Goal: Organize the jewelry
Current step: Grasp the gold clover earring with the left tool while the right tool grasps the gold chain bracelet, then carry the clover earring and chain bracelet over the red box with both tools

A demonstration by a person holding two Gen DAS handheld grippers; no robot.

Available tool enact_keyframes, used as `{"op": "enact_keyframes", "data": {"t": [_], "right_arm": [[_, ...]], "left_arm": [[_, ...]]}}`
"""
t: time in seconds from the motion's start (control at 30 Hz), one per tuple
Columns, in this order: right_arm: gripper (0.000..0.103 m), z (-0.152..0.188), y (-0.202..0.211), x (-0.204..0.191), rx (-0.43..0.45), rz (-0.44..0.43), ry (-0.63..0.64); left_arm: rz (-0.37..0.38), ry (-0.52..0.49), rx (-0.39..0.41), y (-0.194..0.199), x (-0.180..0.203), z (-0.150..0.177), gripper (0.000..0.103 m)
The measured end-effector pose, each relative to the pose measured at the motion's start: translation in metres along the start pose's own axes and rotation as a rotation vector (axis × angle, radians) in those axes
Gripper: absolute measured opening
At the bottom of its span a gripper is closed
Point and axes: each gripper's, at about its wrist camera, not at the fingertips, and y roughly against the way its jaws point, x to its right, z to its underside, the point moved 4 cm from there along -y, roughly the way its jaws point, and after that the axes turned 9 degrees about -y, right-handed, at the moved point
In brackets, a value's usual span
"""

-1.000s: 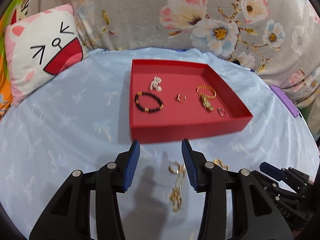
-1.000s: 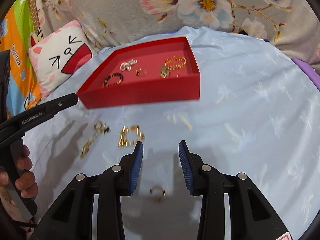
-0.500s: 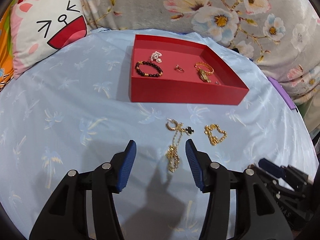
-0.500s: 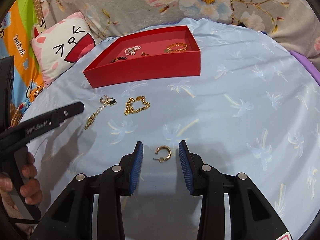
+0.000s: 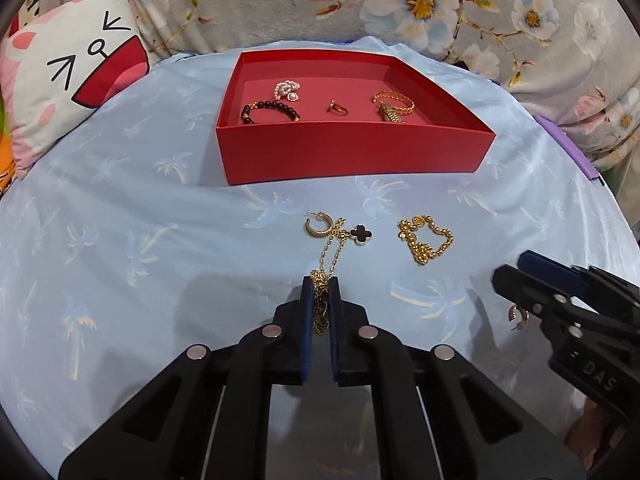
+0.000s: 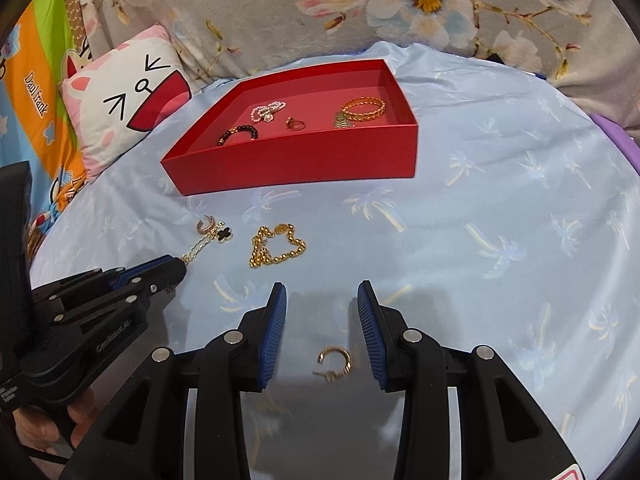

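Observation:
A red tray (image 5: 352, 156) (image 6: 304, 164) holds a black bead bracelet (image 5: 270, 110), a pearl piece (image 5: 287, 89), a ring (image 5: 338, 109) and a gold bracelet (image 5: 394, 105). My left gripper (image 5: 321, 285) is shut on a gold chain necklace (image 5: 334, 252) with a black clover pendant (image 5: 361, 234); in the right wrist view the left gripper (image 6: 176, 268) shows at the left. A gold hoop earring (image 5: 318, 227) lies beside it, a gold beaded bracelet (image 5: 424, 240) (image 6: 276, 246) to the right. My right gripper (image 6: 322, 296) is open around a gold hoop earring (image 6: 336, 362) on the cloth.
The light blue cloth (image 5: 120, 240) covers a round surface. A cat-face pillow (image 5: 68, 80) lies at the far left, floral fabric (image 5: 400, 0) behind. A purple object (image 5: 568, 148) sits at the right edge.
My left gripper moved forward over the necklace chain and shut on it. My right gripper moved forward so the hoop earring now lies deeper between its open fingers.

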Motion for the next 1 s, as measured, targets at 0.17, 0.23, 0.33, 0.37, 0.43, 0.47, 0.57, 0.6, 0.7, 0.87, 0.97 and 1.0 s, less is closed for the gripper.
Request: {"op": "enact_keyframes", "data": {"t": [0.17,0.23,0.33,0.37,0.43,0.47,0.57,0.6,0.7,0.87,0.97,1.0], "right_arm": [[0.036,-0.011,-0.018,-0.013,-0.017,-0.011,0.036],[0.035,-0.017,-0.024,-0.018,-0.018,-0.011,0.048],[0.031,-0.026,-0.034,-0.023,-0.019,-0.009,0.056],[0.029,-0.029,-0.038,-0.023,-0.023,-0.007,0.057],[0.020,-0.031,-0.046,-0.025,-0.040,0.002,0.064],[0.018,-0.032,-0.048,-0.025,-0.046,0.007,0.067],[0.008,-0.032,-0.050,-0.027,-0.037,0.034,0.092],[0.004,-0.031,-0.049,-0.027,-0.038,0.027,0.093],[0.003,-0.030,-0.048,-0.028,-0.034,0.030,0.097],[0.003,-0.034,-0.038,-0.028,-0.004,0.015,0.083],[0.003,-0.042,-0.025,-0.027,0.023,0.002,0.071],[0.003,-0.044,-0.022,-0.027,0.030,-0.002,0.069]], "left_arm": [[0.007,0.009,0.012,0.004,-0.002,-0.002,0.002],[0.010,0.017,0.020,0.006,-0.004,-0.004,0.002],[0.012,0.023,0.034,0.012,-0.007,-0.008,0.001],[0.012,0.026,0.036,0.013,-0.007,-0.009,0.001],[0.012,0.027,0.042,0.016,-0.009,-0.011,0.001],[0.011,0.029,0.043,0.017,-0.010,-0.012,0.001],[0.013,0.034,0.048,0.020,-0.013,-0.013,0.001],[0.015,0.036,0.050,0.020,-0.014,-0.014,0.001],[0.017,0.044,0.056,0.023,-0.016,-0.017,0.001],[0.017,0.046,0.072,0.032,-0.018,-0.024,0.001],[0.021,0.047,0.083,0.039,-0.018,-0.029,0.001],[0.025,0.047,0.089,0.042,-0.017,-0.032,0.001]]}}
